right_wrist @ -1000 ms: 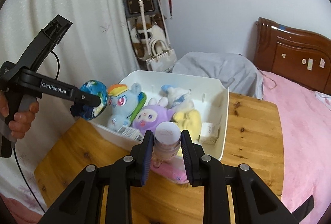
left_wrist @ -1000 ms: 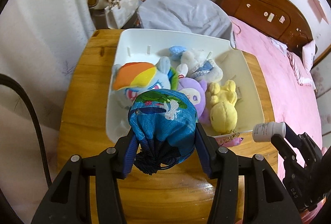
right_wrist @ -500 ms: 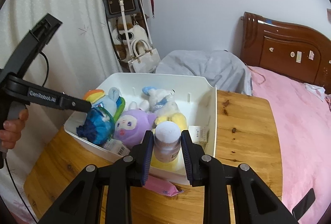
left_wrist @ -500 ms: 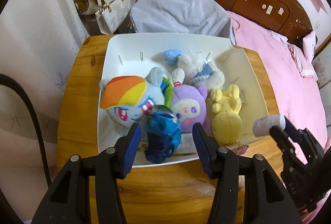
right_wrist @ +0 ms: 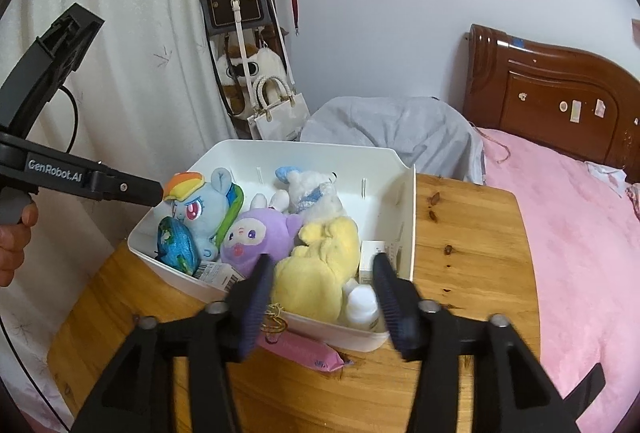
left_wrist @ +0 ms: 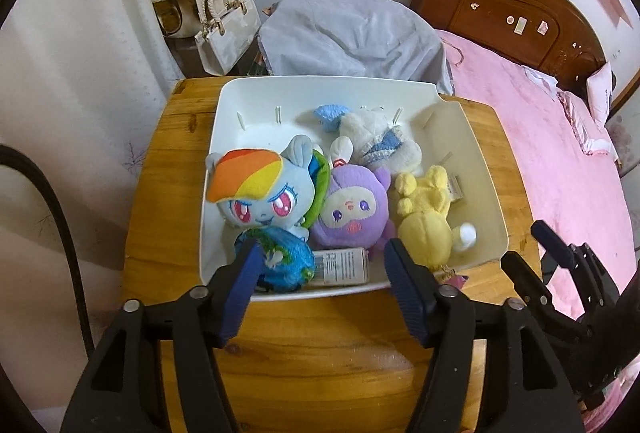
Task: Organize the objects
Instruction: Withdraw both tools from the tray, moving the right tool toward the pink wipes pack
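Observation:
A white bin [left_wrist: 486, 189] [right_wrist: 406, 217] on the wooden table [left_wrist: 168, 173] [right_wrist: 472, 233] holds a rainbow-maned pony plush [left_wrist: 260, 193] [right_wrist: 200, 205], a purple plush [left_wrist: 352, 209] [right_wrist: 256, 237], a yellow plush [left_wrist: 424, 213] [right_wrist: 320, 273], a white plush [left_wrist: 376, 145], a blue-green pouch [left_wrist: 280, 261] [right_wrist: 176, 247] and a white bottle [right_wrist: 362, 307]. My left gripper [left_wrist: 322, 265] is open and empty over the bin's near edge, the pouch lying below it. My right gripper [right_wrist: 324, 277] is open and empty above the bottle, which lies in the bin's near corner.
A pink packet [right_wrist: 304, 351] lies on the table under the bin's front edge. A pink bed [left_wrist: 560, 153] with a dark wooden headboard [right_wrist: 560, 101] is on the right. A grey cover [left_wrist: 352, 29] and hanging bags [right_wrist: 276, 113] stand behind the table.
My left gripper opened and dropped the pouch into the bin, then drew back. My right gripper opened and released the white bottle into the bin's corner.

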Motion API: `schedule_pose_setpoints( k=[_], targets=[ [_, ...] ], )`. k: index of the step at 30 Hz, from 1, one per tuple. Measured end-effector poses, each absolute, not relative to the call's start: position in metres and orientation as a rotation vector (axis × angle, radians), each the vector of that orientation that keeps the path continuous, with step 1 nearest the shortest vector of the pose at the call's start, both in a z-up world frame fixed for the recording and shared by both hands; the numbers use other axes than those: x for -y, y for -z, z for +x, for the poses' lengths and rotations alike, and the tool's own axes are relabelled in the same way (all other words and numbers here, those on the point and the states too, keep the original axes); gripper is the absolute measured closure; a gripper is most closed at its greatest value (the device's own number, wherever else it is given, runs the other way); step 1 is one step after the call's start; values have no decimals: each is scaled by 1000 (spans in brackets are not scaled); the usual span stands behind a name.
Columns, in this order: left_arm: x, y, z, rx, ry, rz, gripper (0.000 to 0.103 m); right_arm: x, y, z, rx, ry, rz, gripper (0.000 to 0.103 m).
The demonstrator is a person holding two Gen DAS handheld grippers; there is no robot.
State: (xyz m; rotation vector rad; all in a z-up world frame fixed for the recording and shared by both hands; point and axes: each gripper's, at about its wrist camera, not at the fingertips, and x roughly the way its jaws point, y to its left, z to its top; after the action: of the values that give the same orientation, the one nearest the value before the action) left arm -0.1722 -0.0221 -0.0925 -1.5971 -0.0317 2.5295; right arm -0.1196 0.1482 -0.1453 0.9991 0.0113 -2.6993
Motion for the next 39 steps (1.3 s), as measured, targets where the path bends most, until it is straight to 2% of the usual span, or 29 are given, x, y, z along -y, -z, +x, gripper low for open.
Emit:
schedule_pose_setpoints(
  k=[3,9,15,24,30,39],
  targets=[
    [19,85,-160,31,-2540,-1595,31,-152,141,-114,2,2696,995,35],
    [15,73,-131,1,-2574,-1579,28,-155,137,-107,23,2678,1015,29],
    [22,68,-94,-24,-2643,-1610,27,-154,140,-104,35,2646,1057,27],
    [34,69,-57,114,-2670,-1657,27,-150,159,-105,86,2623,1143,23],
    [37,79,-47,153,-2638,-1709,27,-149,174,-107,195,2646,1193,21],
    [54,85,-50,170,-2600,-1765,27,-139,201,-111,246,2689,1274,19]
  ],
)
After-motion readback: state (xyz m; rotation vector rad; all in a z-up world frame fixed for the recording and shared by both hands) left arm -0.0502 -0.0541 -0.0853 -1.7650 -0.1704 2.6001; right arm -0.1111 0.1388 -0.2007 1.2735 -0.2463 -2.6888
